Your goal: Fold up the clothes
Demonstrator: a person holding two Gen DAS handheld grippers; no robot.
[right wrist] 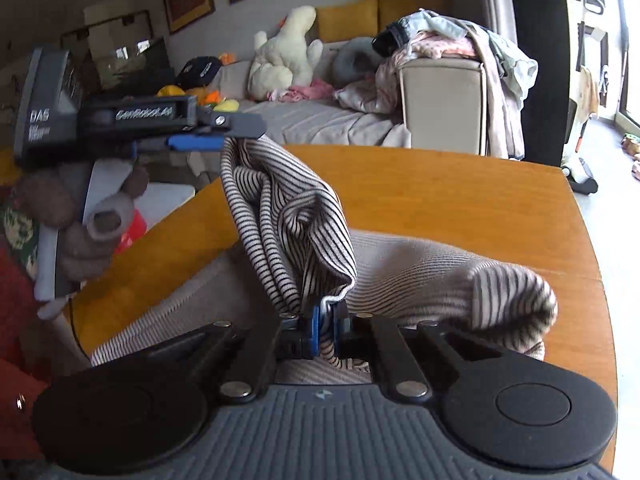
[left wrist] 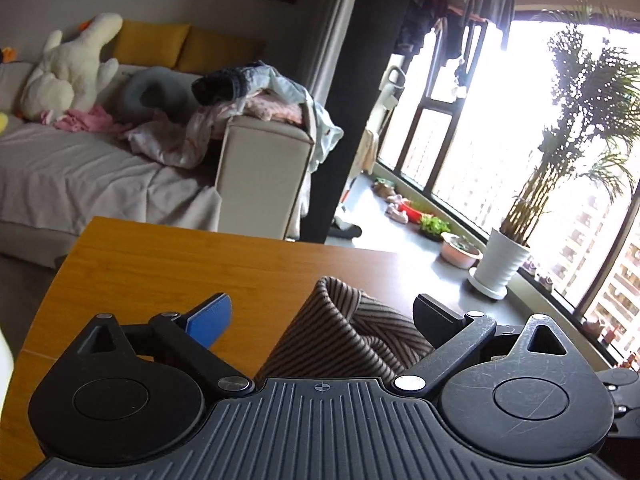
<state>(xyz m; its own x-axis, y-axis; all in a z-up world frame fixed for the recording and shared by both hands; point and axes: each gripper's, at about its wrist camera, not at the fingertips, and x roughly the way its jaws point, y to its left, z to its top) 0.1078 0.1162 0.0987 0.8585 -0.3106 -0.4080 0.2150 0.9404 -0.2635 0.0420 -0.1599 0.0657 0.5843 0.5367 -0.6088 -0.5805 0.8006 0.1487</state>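
A striped beige-and-black garment (right wrist: 304, 220) lies bunched on the wooden table (right wrist: 460, 192). My right gripper (right wrist: 325, 326) is shut on a hem of it, low over the table. My left gripper (left wrist: 320, 312) is open, its blue-padded finger (left wrist: 212, 320) and black finger (left wrist: 436, 316) spread wide, with a raised fold of the garment (left wrist: 344, 328) standing between them. In the right wrist view the left gripper (right wrist: 208, 136) shows from the side at the upper left, right at the top of that raised fold.
A sofa (left wrist: 80, 176) with a plush toy (left wrist: 72, 68) and a heap of clothes (left wrist: 256, 96) on its armrest stands behind the table. A potted palm (left wrist: 500, 264) and small pots sit on the window ledge to the right.
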